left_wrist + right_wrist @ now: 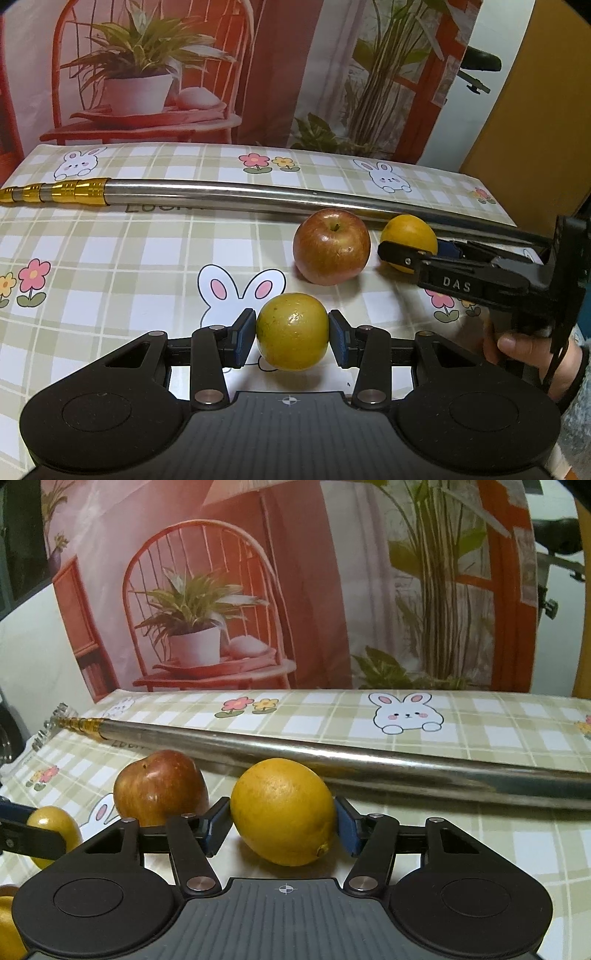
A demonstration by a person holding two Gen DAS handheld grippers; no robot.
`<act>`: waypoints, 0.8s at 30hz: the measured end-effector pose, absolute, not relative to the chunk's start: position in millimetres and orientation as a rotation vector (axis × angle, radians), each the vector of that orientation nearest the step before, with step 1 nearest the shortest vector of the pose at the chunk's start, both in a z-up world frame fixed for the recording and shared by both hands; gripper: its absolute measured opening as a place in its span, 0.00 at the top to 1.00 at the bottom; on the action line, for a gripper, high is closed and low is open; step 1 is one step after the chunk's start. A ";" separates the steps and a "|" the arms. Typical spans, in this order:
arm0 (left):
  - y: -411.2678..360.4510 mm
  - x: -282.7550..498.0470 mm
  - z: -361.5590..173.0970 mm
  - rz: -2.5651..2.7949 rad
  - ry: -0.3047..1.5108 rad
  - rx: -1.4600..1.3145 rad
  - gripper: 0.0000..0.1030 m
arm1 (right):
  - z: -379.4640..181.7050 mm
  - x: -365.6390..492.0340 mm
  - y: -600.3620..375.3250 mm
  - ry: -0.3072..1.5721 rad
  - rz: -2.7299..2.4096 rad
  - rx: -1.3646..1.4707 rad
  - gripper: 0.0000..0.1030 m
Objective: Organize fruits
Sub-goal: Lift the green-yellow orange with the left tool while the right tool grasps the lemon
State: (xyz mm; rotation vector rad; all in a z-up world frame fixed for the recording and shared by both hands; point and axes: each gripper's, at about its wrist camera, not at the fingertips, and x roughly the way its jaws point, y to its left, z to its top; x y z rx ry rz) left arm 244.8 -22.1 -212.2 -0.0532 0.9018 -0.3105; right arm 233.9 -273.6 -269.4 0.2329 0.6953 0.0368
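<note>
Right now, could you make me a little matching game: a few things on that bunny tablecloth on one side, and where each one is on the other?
Things:
1. greenish-yellow fruit
2. lemon
3. red apple
4. metal pole

Places:
A. lying across the table behind the fruits
B. between the pads of the right hand-held gripper
C. free on the cloth, in no gripper
D. between the pads of the left hand-held gripper

Pairs: 1-D, 2-B, 3-C, 4-A
</note>
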 end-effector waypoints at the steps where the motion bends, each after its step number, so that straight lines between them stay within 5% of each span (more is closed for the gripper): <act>1: -21.8 244.2 -212.0 -0.310 0.902 -0.054 0.57 | -269.5 233.2 -274.4 0.694 0.039 0.239 0.47; 24: 16.1 193.0 -178.9 -0.262 0.856 -0.123 0.57 | -268.7 158.8 -294.3 0.585 -0.035 0.491 0.47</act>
